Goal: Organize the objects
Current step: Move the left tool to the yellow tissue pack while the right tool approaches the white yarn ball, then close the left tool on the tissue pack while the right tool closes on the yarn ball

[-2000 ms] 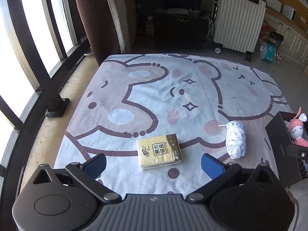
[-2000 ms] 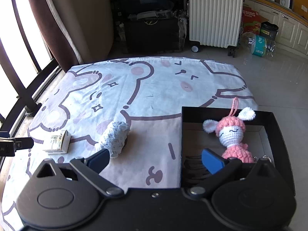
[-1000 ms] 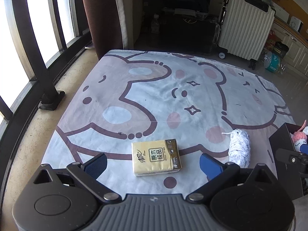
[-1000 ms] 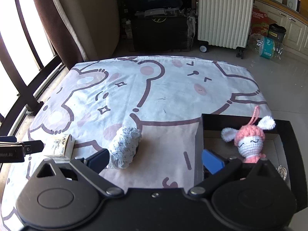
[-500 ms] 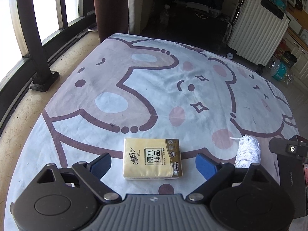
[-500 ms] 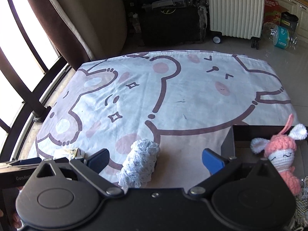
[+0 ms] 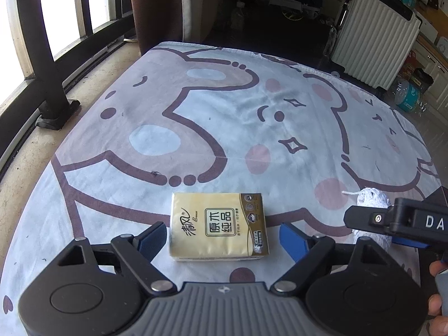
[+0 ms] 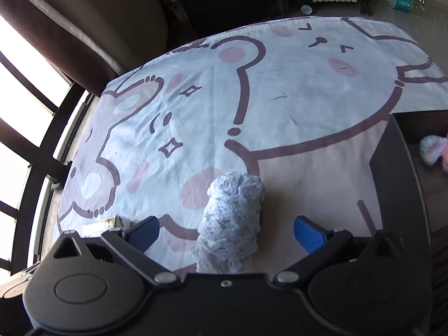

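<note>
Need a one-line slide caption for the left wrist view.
Left gripper closing around a yellow tissue pack on a bear-print sheet, pads not yet touching.

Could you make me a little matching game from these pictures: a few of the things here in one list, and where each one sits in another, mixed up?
Things:
1. tissue pack
2. lace roll
3. knitted doll

Places:
A. inside the black box
B. between the left gripper fingers, which are closing, untouched
C. between the open right gripper fingers

Pairs: 1-B, 2-C, 3-A
</note>
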### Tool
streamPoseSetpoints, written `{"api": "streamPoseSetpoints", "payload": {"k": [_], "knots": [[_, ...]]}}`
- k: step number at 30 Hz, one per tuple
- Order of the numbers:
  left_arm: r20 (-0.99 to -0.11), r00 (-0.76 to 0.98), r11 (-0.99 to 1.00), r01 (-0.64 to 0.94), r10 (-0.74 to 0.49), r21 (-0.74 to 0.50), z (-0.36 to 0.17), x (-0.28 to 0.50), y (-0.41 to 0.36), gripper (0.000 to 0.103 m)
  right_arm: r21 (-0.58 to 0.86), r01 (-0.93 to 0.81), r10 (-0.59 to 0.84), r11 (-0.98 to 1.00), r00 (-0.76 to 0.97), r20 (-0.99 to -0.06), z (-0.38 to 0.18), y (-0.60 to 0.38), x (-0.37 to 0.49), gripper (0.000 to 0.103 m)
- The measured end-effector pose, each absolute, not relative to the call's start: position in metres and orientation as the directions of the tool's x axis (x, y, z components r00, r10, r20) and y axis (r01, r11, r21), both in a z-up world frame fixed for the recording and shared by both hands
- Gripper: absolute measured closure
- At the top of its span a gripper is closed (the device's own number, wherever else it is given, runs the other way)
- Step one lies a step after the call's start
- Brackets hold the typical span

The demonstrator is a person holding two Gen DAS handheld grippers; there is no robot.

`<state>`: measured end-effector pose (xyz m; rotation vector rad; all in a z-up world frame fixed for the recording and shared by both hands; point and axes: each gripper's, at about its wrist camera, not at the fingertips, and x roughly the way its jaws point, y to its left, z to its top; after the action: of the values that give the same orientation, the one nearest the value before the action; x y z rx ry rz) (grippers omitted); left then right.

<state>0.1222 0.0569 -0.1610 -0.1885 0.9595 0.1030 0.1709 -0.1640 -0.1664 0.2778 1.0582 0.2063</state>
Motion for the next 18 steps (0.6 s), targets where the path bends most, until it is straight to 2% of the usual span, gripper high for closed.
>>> {"api": "streamPoseSetpoints", "payload": {"k": [6, 9, 14, 18], "knots": [[-0.822, 0.569, 0.977, -0.186, 0.022, -0.103, -0.166, 0.125, 0.059, 0.023, 0.3, -0.032, 0.278, 0.954, 0.476, -0.834, -0.173, -0.158, 0.168, 0.001], [-0.823, 0.568, 0.977, -0.186, 0.021, -0.104, -0.169, 0.126, 0.059, 0.027, 0.302, -0.02, 0.272, 0.953, 0.493, -0.827, -0.175, -0.163, 0.168, 0.012], [-0.823, 0.567, 0.979, -0.18, 0.027, -0.092, -0.169, 0.126, 0.057, 0.029, 0.339, -0.013, 0.298, 0.941, 0.509, -0.807, -0.174, -0.173, 0.171, 0.027], [-0.833, 0.553, 0.98, -0.175, 0.015, -0.099, -0.167, 0.125, 0.055, 0.029, 0.311, -0.031, 0.283, 0.95, 0.506, -0.814, -0.174, -0.173, 0.171, 0.038]]}}
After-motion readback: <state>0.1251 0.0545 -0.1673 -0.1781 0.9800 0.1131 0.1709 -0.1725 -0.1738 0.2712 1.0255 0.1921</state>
